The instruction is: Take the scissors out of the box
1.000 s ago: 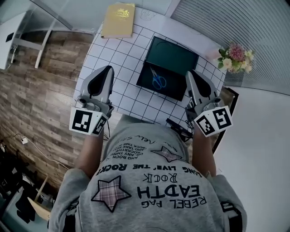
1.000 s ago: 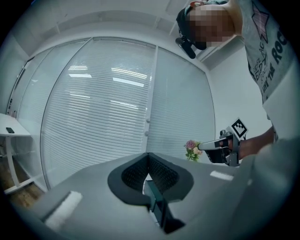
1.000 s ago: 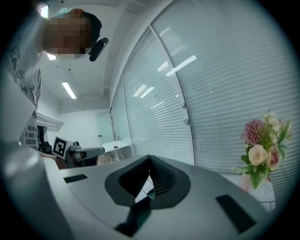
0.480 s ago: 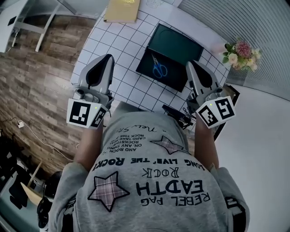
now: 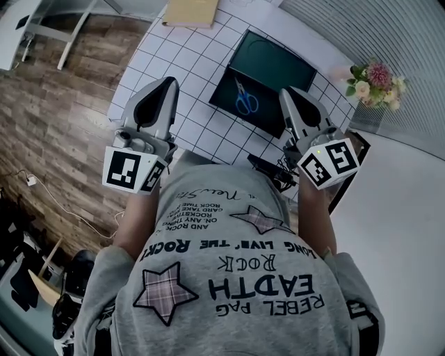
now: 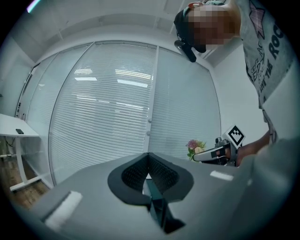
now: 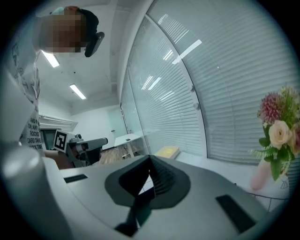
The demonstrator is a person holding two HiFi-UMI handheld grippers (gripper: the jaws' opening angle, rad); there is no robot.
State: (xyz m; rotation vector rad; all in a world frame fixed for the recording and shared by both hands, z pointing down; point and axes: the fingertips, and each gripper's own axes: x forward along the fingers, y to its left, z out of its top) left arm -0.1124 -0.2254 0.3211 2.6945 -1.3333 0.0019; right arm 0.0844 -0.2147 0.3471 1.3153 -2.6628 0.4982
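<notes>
The blue-handled scissors [image 5: 243,103] lie in the open dark green box [image 5: 278,69] on the white checked table [image 5: 188,76]. My left gripper [image 5: 167,85] hovers over the table left of the box, shut and empty. My right gripper [image 5: 286,94] is at the box's right edge, also shut with nothing in it. In the left gripper view the jaws [image 6: 149,157] meet at their tips, and the right gripper [image 6: 215,153] shows off to the right. The right gripper view shows its closed jaws [image 7: 151,159] and the left gripper [image 7: 89,144] at the left.
A yellow book [image 5: 188,10] lies at the table's far end. A pot of flowers [image 5: 372,83] stands right of the box. A black gadget with cables [image 5: 271,174] sits at the near table edge. Wooden floor and a white desk [image 5: 28,28] are to the left.
My right gripper has dipped a little and sits closer to the box's right edge. The left gripper has kept its place. Both stay shut.
</notes>
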